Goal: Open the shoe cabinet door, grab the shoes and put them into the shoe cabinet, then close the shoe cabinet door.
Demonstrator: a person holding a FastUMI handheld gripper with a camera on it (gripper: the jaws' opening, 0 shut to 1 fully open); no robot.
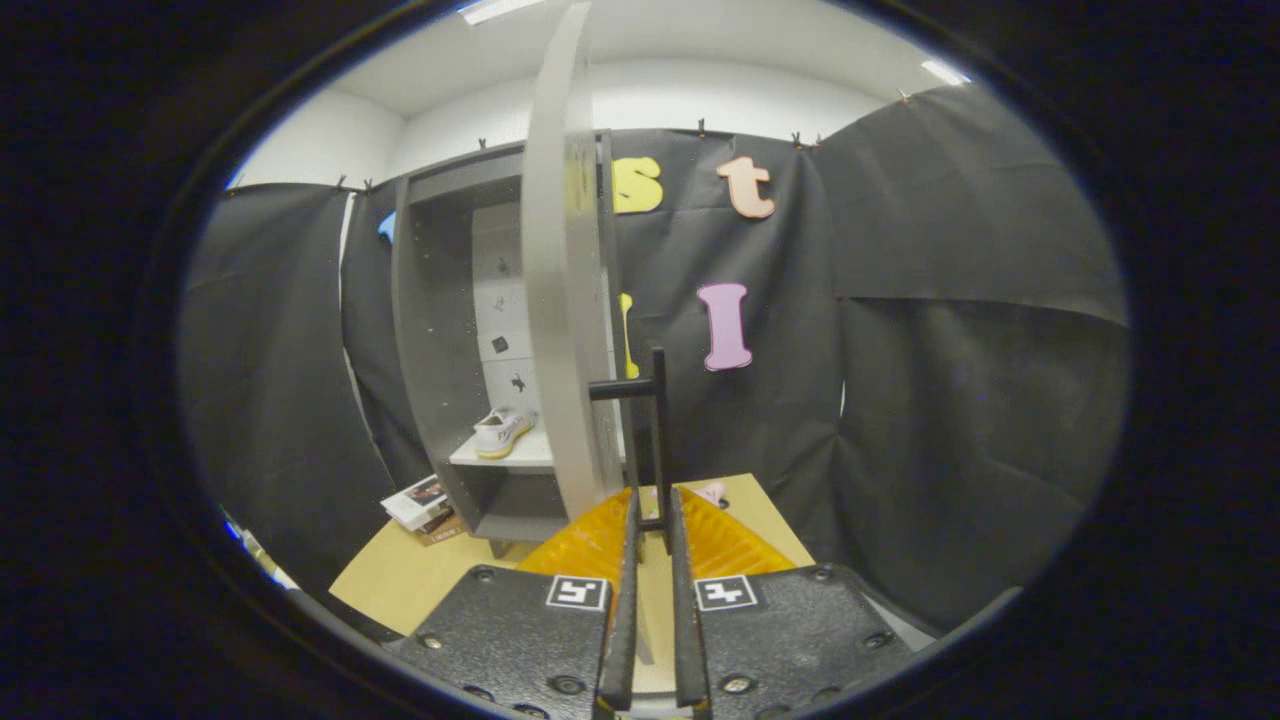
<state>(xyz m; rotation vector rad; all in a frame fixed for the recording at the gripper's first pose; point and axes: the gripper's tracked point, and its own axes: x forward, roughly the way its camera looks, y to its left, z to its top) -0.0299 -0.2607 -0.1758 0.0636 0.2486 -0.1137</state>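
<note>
With a white shoe (503, 430) already shelved at ten o'clock inside the cabinet (440, 330), the gripper (652, 520) pinches the open door (562, 270)'s black handle (655, 440), leaving closing.

The tall grey cabinet door (560, 300), swung edge-on at centre frame, blocks the right part of the grey shoe cabinet's (440, 330) interior and its own top runs off the upper edge. The white sneaker (502, 430) on the shelf shows only partly, its far end behind the door. The black bar handle's (655, 440) lower end drops between the gripper (651, 525) fingers; actual contact can't be made out. The stacked books (420, 505), lower left, are too small to read.
</note>
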